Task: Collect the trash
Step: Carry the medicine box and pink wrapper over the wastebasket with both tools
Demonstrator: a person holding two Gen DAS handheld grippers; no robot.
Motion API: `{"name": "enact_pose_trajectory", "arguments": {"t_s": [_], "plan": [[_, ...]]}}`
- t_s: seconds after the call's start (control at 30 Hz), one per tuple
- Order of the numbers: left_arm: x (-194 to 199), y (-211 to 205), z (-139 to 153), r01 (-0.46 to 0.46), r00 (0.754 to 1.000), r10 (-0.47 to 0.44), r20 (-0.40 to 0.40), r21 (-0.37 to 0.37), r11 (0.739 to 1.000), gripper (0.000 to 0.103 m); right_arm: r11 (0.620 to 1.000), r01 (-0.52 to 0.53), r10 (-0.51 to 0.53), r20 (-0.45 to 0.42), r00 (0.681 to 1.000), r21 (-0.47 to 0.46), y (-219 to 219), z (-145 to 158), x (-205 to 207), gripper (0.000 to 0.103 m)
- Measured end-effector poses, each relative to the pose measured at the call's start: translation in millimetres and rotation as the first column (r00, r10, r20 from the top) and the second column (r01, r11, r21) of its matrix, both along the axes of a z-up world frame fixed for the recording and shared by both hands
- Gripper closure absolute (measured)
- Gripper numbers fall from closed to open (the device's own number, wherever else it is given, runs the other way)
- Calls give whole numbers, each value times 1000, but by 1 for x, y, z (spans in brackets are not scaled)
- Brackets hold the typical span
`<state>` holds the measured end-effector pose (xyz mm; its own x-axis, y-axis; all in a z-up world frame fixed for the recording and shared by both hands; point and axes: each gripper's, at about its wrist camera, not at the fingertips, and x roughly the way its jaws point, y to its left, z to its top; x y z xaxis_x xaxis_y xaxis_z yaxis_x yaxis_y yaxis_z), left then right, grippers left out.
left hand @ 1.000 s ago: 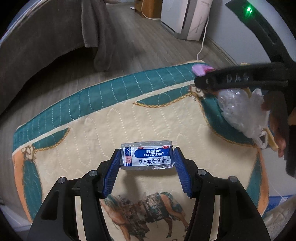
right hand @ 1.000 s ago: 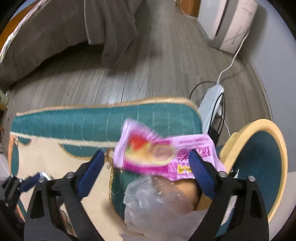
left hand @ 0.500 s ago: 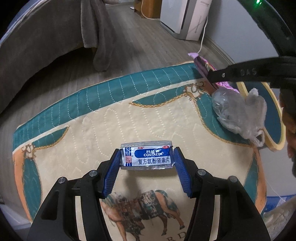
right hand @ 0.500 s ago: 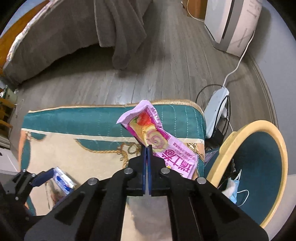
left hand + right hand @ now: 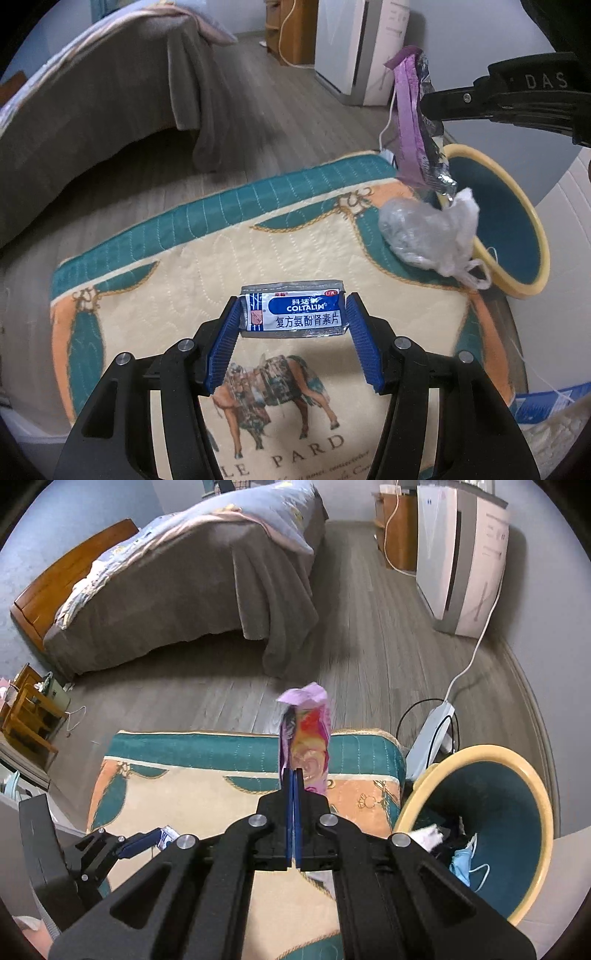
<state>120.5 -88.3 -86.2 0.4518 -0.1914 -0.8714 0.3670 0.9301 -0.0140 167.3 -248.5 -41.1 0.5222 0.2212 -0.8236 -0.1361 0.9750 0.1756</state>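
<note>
My left gripper [image 5: 293, 321] is shut on a blue and silver COLTALIN pill sachet [image 5: 293, 313], held above the quilted table cover [image 5: 207, 258]. My right gripper [image 5: 293, 779] is shut on a pink snack wrapper [image 5: 308, 738] and holds it up above the cover's far right corner; the wrapper also shows in the left wrist view [image 5: 413, 122], hanging from the right gripper. A crumpled clear plastic bag [image 5: 424, 236] lies on the cover's right edge beside the yellow-rimmed teal bin [image 5: 524, 236], which shows in the right wrist view [image 5: 480, 753] with a face mask [image 5: 465, 864] and other trash inside.
A bed with a grey blanket [image 5: 207, 590] stands across the wooden floor. A white appliance [image 5: 461, 554] stands at the far right wall, with a power strip and cables [image 5: 436, 723] on the floor behind the table. A small wooden shelf [image 5: 26, 709] stands at the left.
My right gripper closed on the pink wrapper and lifted it off the cover; the wrapper now hangs upright. The plastic bag stayed on the cover. The left gripper keeps the sachet.
</note>
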Motion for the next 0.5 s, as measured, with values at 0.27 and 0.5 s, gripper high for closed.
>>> {"name": "enact_pose_trajectory", "arguments": {"t_s": [0.27,0.5], "plan": [[-23,-9,19,7,999,-7,50,6,1000,44,1000,-4,5,32,999,-11,-9,18,-32,103],[-45,-18,29,25,996,-28,87,32,999,44,1000,-2,3,59,998,-27,-24,31,-55,103]]}}
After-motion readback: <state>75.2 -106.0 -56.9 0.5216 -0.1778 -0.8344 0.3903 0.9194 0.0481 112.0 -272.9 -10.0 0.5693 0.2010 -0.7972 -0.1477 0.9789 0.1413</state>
